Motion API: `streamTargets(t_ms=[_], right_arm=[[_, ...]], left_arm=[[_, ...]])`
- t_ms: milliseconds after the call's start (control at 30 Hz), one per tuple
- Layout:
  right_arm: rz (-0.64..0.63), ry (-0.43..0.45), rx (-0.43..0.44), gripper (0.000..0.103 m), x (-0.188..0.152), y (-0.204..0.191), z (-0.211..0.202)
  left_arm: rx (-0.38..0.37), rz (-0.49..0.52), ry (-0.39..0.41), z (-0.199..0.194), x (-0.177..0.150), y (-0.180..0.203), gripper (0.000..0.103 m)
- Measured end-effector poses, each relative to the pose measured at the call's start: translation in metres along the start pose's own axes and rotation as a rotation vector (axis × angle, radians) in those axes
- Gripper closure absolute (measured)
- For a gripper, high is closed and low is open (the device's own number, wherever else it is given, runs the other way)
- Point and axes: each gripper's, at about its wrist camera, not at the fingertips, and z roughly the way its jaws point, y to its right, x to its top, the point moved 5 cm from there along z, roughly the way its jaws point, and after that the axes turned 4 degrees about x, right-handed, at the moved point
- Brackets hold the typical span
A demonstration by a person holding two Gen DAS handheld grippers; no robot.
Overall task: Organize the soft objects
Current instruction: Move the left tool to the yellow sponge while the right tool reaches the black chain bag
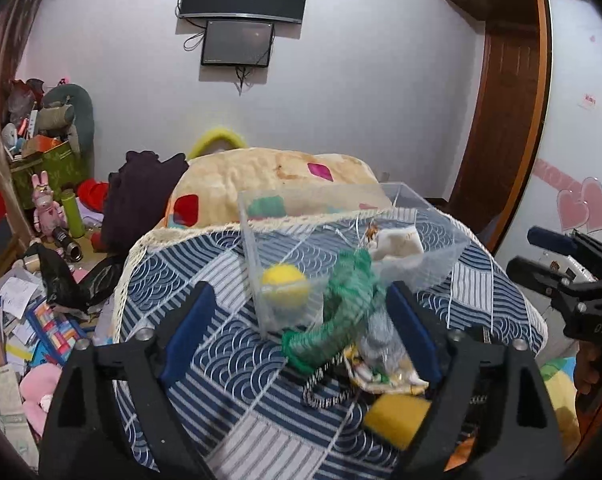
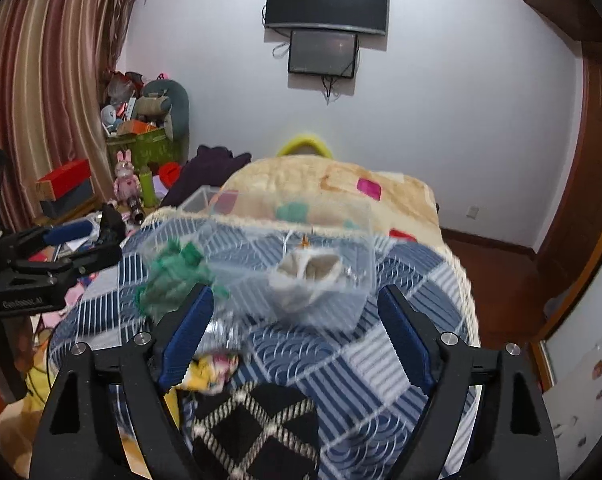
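Green mesh scrubber (image 1: pixel 341 312) between my left gripper's (image 1: pixel 301 336) wide jaws, beside clear box (image 1: pixel 257 264) | my right gripper (image 2: pixel 297 332) jaws wide, white cloth (image 2: pixel 305 276) just ahead in box | yellow sponge (image 1: pixel 397 416) under left jaws

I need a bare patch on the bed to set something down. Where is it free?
Free: the quilt left of the clear box, past the left hand-held gripper; and the quilt between the right hand-held gripper and the box. Crowded: around the green net, yellow sponge and black-white cloth.
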Motion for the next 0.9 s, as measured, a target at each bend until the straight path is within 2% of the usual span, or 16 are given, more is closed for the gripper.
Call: streamTargets(t_ms=[267,433,633,667,700,833,900], right_arm=[[0.026,-0.136,0.016,0.020,-0.057,-0.003,0.016],[0.059,-0.191,0.031,0.020,-0.086,-0.001,0.016],[0.092,-0.218,0.037,0.022,-0.105,-0.001,0.021],[0.095,-0.222,0.042,0.028,-0.107,0.000,0.023],[0.098,-0.224,0.046,0.041,-0.109,-0.002,0.024],[0.104,-0.213,0.071,0.065,-0.111,-0.004,0.020],[0.097,-0.207,0.081,0.079,-0.110,-0.005,0.017]], left_arm=[[-0.039,-0.014,-0.098,-0.001,-0.046,0.014,0.012],[-0.077,-0.017,-0.153,0.004,-0.072,0.035,0.012],[-0.100,0.008,-0.153,0.006,-0.087,0.060,0.012],[-0.104,0.009,-0.155,0.008,-0.089,0.064,0.012],[-0.109,0.013,-0.160,0.009,-0.091,0.067,0.012],[-0.118,0.032,-0.180,0.016,-0.100,0.075,0.017],[-0.127,0.043,-0.194,0.021,-0.104,0.079,0.030]])
